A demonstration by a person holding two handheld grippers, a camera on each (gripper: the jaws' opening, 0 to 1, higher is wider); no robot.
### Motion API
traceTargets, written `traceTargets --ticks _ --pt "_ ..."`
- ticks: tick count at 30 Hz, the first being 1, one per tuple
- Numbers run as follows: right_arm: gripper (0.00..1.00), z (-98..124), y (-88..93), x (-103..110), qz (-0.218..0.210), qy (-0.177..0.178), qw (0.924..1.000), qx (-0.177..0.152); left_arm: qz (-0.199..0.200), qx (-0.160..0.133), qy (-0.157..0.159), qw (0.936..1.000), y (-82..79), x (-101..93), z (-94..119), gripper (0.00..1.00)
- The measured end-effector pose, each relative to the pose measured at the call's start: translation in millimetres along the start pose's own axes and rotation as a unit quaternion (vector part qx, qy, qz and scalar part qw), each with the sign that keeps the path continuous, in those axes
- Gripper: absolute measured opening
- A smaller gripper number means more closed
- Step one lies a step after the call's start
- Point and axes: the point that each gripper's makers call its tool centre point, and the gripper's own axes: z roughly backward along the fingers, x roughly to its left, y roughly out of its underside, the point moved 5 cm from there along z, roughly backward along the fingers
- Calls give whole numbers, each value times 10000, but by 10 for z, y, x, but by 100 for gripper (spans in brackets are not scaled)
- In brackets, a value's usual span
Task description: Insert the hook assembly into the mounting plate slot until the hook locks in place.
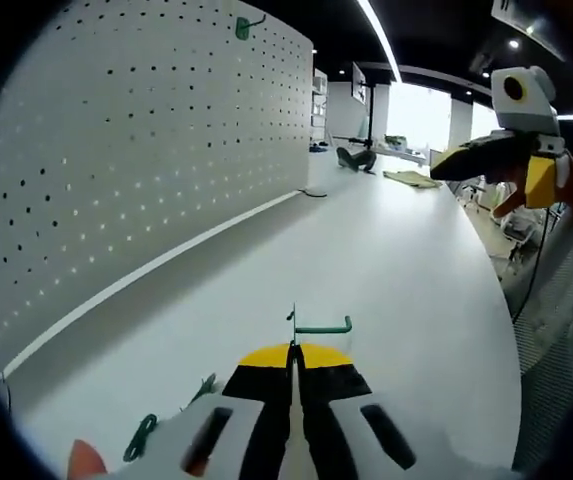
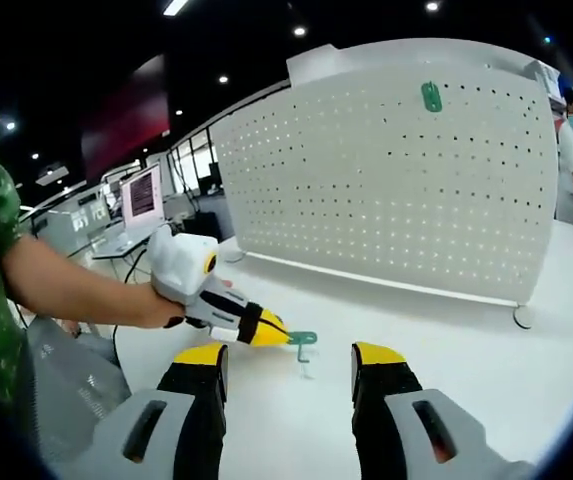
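Green plastic, thin and bent, the hook [image 1: 323,326] sits clamped between the closed tips of the left gripper [image 1: 293,352], sticking out just ahead of the yellow fingertips [image 1: 266,355]. From the right gripper view the same hook [image 2: 302,340] hangs at the left gripper's [image 2: 274,333] tip, between and a little beyond the right gripper's [image 2: 291,362] own fingers, which stand apart and hold nothing. I judge the hook light and fairly stiff, but small and smooth, so it may twist in the grip; holding it near its flat base, as now, seems best. Farther ahead of the fingers stands the white pegboard [image 2: 396,190], upright on the white table [image 1: 386,290], with a second green hook [image 2: 431,96] already fixed near its top edge. Loose green hooks [image 1: 142,436] lie beside the left fingers. No containers are visible.
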Motion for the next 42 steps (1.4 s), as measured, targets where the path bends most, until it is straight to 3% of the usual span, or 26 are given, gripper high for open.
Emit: traceTargets --ticks 7,30,42 --pt "50 2 -21 7 -2 8 10000 -26 90 -141 -61 9998 -54 9 70 2" --pt "50 0 -145 78 85 -24 9999 -127 40 -839 -210 9962 -465 -52 403 2" --pt "50 -5 -250 137 163 -51 9996 -219 -123 -1308 -226 9911 -775 -153 623 2"
